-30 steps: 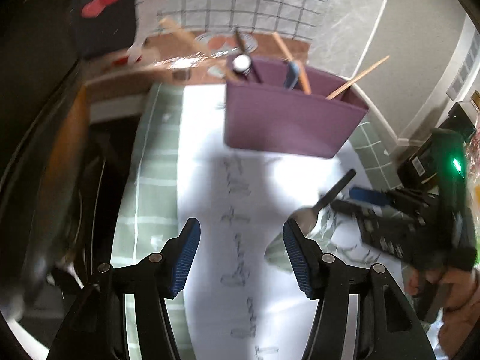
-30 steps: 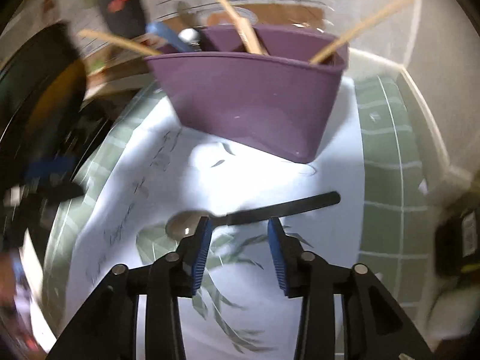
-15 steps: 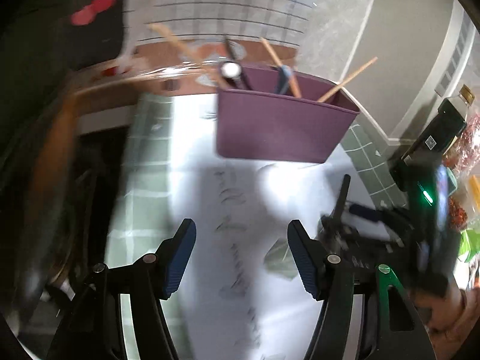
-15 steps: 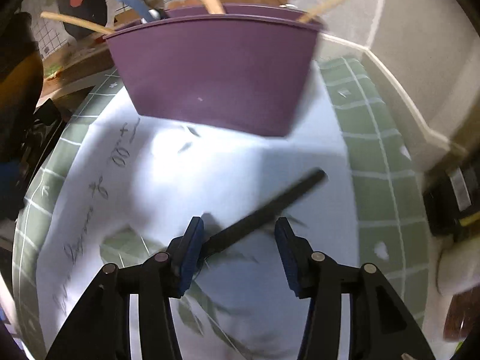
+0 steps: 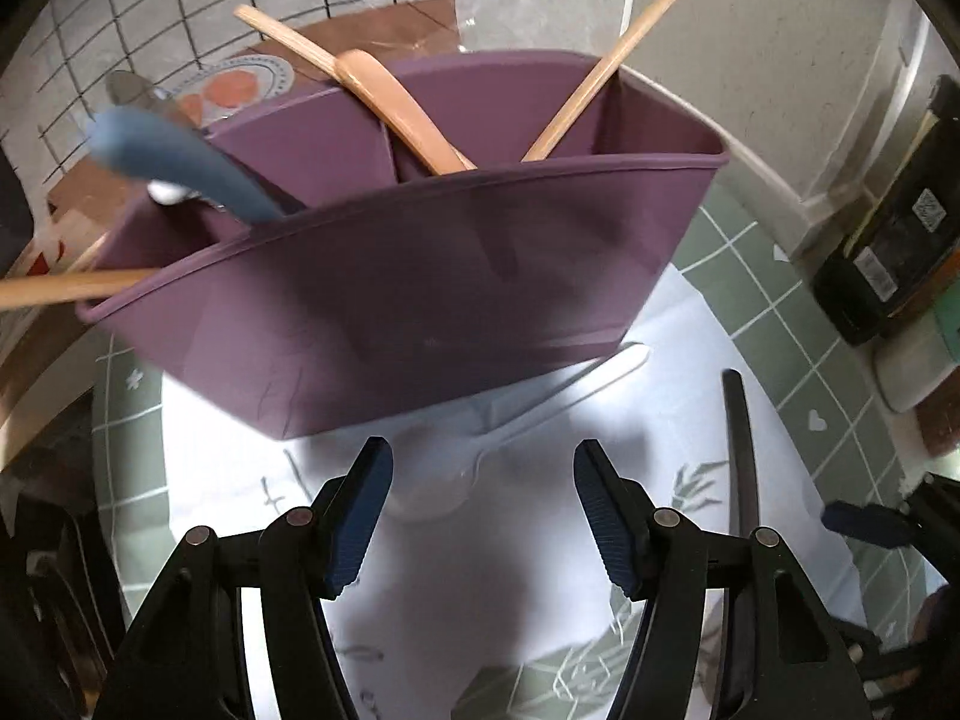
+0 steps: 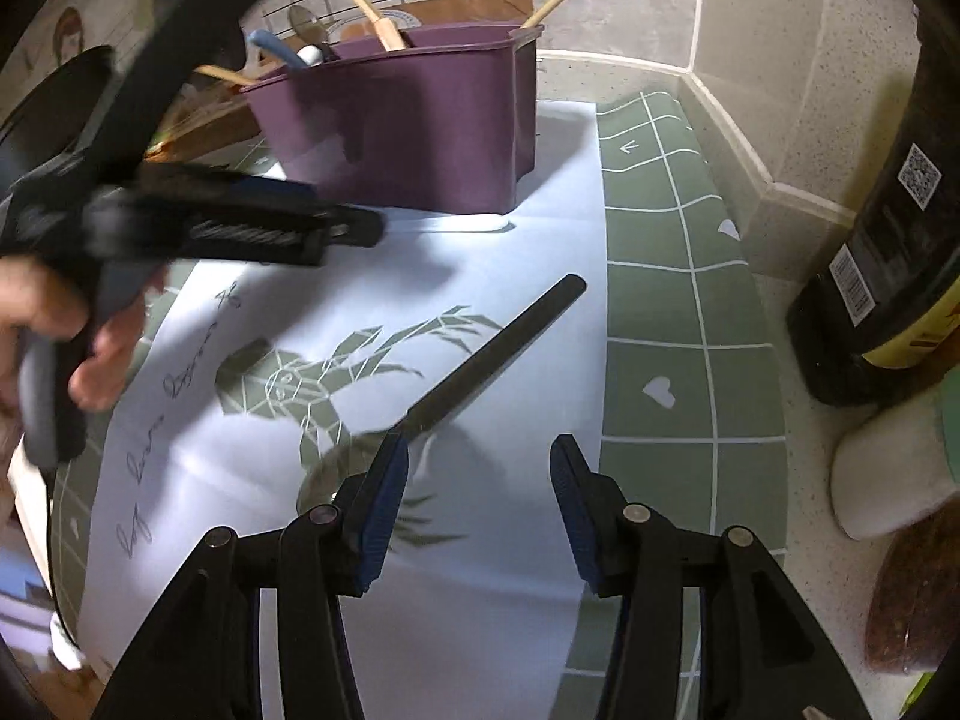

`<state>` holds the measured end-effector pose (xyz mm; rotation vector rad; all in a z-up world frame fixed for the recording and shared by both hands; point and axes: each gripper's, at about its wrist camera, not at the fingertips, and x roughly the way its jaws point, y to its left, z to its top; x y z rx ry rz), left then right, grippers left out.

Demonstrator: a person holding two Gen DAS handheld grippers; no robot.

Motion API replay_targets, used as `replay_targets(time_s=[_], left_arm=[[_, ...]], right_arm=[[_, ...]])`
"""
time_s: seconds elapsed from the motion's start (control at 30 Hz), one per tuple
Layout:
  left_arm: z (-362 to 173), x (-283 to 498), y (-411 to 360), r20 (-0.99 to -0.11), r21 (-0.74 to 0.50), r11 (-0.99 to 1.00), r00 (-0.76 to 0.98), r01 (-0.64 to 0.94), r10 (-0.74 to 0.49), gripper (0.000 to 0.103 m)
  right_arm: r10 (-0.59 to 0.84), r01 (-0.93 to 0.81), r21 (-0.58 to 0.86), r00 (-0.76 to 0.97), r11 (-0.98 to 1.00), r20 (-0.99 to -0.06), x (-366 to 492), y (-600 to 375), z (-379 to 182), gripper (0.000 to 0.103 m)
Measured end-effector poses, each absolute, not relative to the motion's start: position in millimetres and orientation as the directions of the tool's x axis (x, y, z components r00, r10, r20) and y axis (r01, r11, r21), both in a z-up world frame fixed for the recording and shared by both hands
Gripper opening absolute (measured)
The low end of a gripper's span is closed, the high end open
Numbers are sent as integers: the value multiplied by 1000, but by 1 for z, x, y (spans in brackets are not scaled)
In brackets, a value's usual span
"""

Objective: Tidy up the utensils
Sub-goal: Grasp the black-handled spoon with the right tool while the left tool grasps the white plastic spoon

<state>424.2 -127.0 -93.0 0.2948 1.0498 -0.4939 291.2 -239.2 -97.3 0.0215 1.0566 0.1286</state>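
With both the left tongs and right tongs spread wide and empty, the white plastic spoon lay mid-frame against the purple divided plastic caddy, where a careless closing could have pinched only its slippery bowl.

The right gripper stood with its jaws apart above the white sheet on the desk — nothing between them. A black-handled spoon lay on the sheet, its bowl just beside the left blue pad. The left gripper, blurred, reached toward the purple caddy — its jaw state could not be read. A white spoon lay at the caddy's base. A dark bottle stood at right.
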Motion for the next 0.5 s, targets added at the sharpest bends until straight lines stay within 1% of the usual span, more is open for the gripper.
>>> replay_targets(time_s=[0.23, 0.27, 0.3, 0.37, 0.5], left_arm=[[-105, 435, -123, -910, -91, 858, 308, 506, -278, 63], [-104, 431, -122, -911, -107, 856, 296, 505, -288, 63], [-103, 426, -121, -910, -126, 853, 283, 507, -302, 63], [-101, 409, -117, -908, -198, 835, 226, 513, -354, 63], [-98, 368, -108, -895, -293, 797, 142, 528, -423, 63]], right_arm=[[139, -99, 103, 485, 990, -863, 290, -247, -97, 47], [139, -85, 111, 488, 990, -862, 291, -248, -97, 49], [141, -76, 119, 491, 990, -860, 294, -250, -97, 54], [141, -38, 141, 500, 989, -855, 299, -253, -98, 61], [148, 12, 178, 500, 984, -853, 310, -257, -100, 61]])
